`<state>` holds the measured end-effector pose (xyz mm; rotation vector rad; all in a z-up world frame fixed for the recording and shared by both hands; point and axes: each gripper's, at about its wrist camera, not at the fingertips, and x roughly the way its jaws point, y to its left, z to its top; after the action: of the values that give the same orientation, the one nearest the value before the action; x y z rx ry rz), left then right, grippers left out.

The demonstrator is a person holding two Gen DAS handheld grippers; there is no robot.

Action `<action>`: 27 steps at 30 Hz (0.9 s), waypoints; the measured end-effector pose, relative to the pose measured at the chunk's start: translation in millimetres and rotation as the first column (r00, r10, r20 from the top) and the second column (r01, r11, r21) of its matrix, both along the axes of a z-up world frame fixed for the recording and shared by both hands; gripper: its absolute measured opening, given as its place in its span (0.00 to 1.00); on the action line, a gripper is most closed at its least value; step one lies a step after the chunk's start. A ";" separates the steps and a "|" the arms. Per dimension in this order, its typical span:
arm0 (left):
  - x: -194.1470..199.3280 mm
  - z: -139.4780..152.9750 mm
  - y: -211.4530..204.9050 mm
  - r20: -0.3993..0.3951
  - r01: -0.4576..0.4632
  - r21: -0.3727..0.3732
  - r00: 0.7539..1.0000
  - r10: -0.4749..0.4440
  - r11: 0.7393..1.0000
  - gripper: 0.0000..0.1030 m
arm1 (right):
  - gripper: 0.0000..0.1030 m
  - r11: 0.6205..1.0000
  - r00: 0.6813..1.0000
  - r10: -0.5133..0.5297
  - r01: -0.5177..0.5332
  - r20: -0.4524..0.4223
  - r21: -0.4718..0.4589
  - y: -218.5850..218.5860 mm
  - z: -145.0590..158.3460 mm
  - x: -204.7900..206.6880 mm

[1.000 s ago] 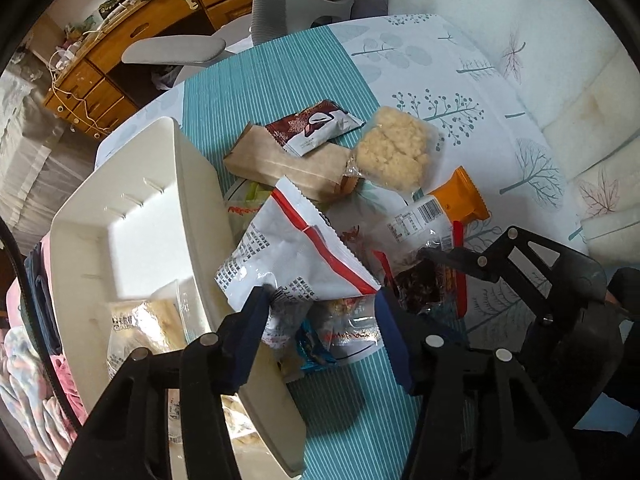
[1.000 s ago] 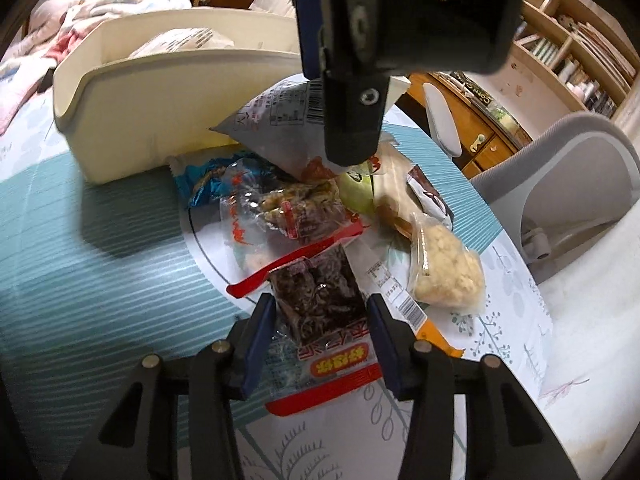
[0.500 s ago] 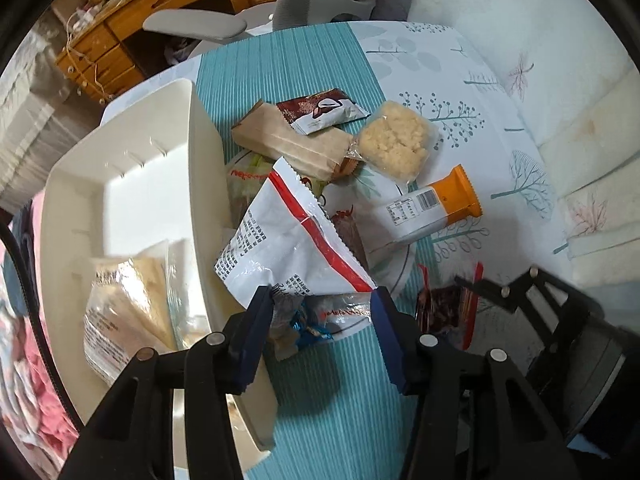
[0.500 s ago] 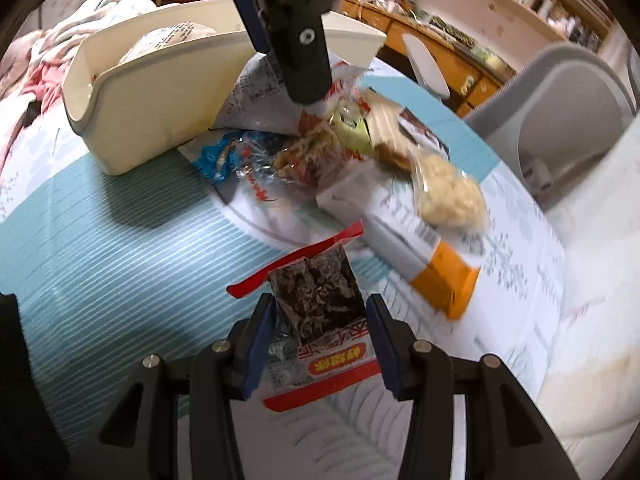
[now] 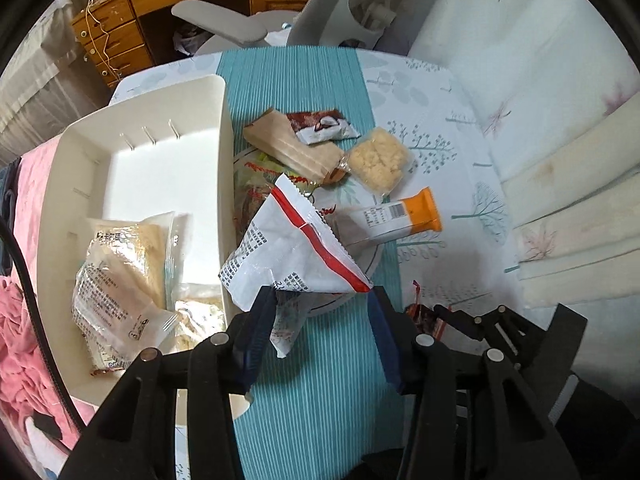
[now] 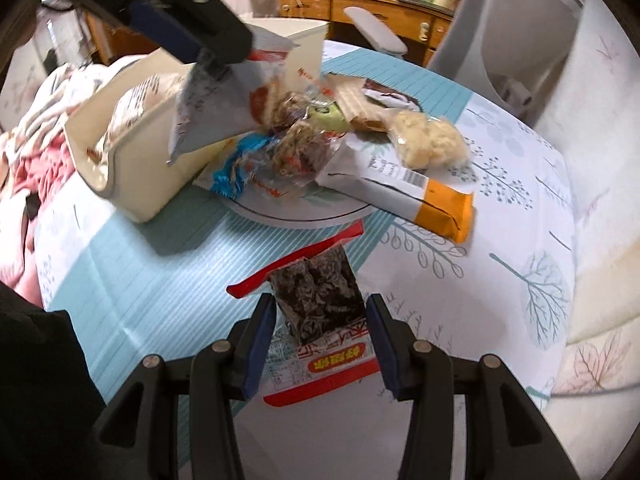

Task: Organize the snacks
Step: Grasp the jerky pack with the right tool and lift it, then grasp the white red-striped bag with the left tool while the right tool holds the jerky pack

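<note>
"What has the left gripper (image 5: 322, 330) got?"

"A crinkly white snack bag with a red stripe (image 5: 292, 252). The bag's bottom corner hangs between the blue fingers (image 5: 256, 344). From the other side, the claw looks pinched on the bag and it's up off the table, right by the cream plastic bin (image 5: 132, 176). I'd say it's going in there, because two see-through packs (image 5: 120, 276) already lie inside."

"And the right gripper (image 6: 322, 340)?"

"It holds a clear packet of dark snack with a red label (image 6: 320, 320). The fingers sit close against both sides, only partly open, just as wide as the packet. It looks lifted above the flowery tablecloth (image 6: 520, 208), so I think it's waiting its turn."

"What's left?"

"A pile on the round white plate (image 6: 304, 216): an orange-ended white wrapper (image 6: 404, 188), a bag of pale yellow puffed bits (image 6: 428, 140), a blue shiny wrapper (image 6: 232, 168), and more. They're heaped up, so picking one at a time seems smart."
</note>
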<state>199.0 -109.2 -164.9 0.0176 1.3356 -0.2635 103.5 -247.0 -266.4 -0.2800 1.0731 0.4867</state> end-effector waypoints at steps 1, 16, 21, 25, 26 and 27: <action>-1.8 4.6 1.7 0.011 -0.002 -0.009 1.000 0.002 1.000 0.42 | 0.45 1.000 1.000 -0.010 0.010 0.001 0.006 -1.0 2.4 -0.7; -17.8 40.8 42.4 0.052 0.039 -0.118 0.998 -0.033 0.992 0.03 | 0.45 0.983 0.983 -0.180 0.178 0.026 0.054 7.2 40.7 -4.5; -16.3 47.0 47.2 0.071 0.128 -0.107 0.990 -0.120 0.986 0.09 | 0.45 0.965 0.967 -0.255 0.253 0.020 0.066 14.7 48.7 -6.7; -10.5 44.5 43.9 0.071 0.203 -0.064 0.977 -0.199 0.977 0.16 | 0.45 0.949 0.953 -0.304 0.302 0.009 0.086 16.6 54.6 -7.1; -9.6 43.1 42.6 0.067 0.222 -0.056 0.974 -0.218 0.973 0.17 | 0.45 0.945 0.949 -0.315 0.313 0.009 0.090 16.6 56.1 -7.3; -8.4 41.2 40.8 0.061 0.238 -0.048 0.970 -0.235 0.970 0.18 | 0.45 0.942 0.946 -0.325 0.323 0.009 0.095 16.1 57.5 -7.3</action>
<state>190.6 -68.4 -123.7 0.1377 1.2709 -0.4985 96.2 -230.9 -208.9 -0.0243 1.0456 0.2348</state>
